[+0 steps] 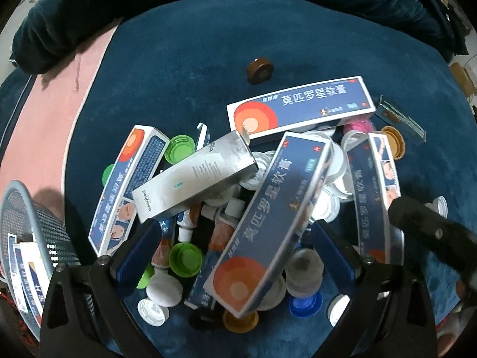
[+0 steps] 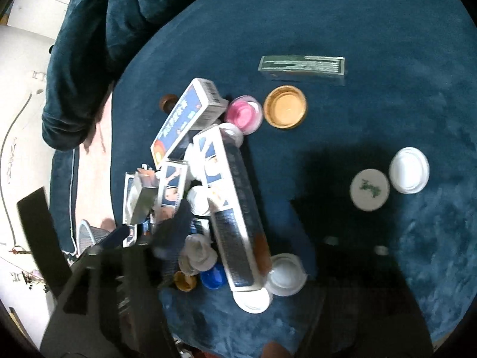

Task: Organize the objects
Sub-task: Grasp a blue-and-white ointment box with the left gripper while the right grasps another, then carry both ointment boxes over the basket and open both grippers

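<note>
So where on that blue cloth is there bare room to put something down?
Bare blue cloth lies beyond the green box and between the gold lid and the two white lids. The pile of ointment boxes and caps is crowded.

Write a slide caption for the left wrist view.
Open left gripper above a heap of blue ointment boxes and bottle caps.

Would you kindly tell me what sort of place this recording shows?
Probably a home, perhaps a bedroom or living room: the pile of ointment boxes and bottle caps lies on a soft dark-blue plush surface, with a pink fabric beside it.
</note>
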A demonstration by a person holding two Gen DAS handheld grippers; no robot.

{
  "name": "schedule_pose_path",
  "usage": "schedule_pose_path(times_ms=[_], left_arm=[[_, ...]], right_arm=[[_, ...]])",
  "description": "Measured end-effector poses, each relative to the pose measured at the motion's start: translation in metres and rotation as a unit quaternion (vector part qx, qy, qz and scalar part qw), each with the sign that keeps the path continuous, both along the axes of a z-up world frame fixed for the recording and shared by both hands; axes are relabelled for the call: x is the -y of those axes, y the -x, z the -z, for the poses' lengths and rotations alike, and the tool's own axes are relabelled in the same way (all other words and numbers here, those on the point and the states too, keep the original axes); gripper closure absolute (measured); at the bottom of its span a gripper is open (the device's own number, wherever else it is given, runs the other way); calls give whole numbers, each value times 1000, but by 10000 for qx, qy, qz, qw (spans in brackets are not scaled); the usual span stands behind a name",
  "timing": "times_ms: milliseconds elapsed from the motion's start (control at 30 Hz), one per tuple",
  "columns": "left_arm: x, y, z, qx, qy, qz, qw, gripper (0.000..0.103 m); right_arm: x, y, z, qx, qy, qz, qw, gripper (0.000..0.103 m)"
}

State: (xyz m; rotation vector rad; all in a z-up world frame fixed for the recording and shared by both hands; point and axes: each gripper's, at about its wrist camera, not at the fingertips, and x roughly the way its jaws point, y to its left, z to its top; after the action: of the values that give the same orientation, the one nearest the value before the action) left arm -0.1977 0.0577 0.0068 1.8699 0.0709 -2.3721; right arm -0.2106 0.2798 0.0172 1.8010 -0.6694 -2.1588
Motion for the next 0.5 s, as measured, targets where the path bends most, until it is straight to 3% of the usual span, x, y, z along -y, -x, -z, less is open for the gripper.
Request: schedule_pose_path(times_ms=[133, 233, 267, 300, 367, 433, 500], left_arm=[[2, 1, 8, 73, -61, 23, 10000, 6], [-2, -1, 8, 53, -112, 167, 9998, 23], [-3, -2, 6, 34, -144, 233, 9996, 32], [-4, -2, 5, 26, -188, 277, 9994, 43], [-7, -4, 2, -5, -182, 345, 9992, 51], [-8, -6, -6, -73, -227, 388, 9990, 59], [-7, -9, -14, -122, -297, 358, 9988, 59]], right_arm=[[10, 0, 8, 32, -207, -165, 9996, 31], [13, 1, 16, 101, -373, -164, 9991, 32], [12, 1, 18, 107, -393, -148, 9991, 37], [12, 0, 18, 109, -408, -128, 9990, 55], [10, -1, 16, 100, -421, -118, 9990, 73], [9, -1, 13, 54, -386, -87, 9992, 78], [9, -3, 9, 1, -319, -55, 9995, 78]])
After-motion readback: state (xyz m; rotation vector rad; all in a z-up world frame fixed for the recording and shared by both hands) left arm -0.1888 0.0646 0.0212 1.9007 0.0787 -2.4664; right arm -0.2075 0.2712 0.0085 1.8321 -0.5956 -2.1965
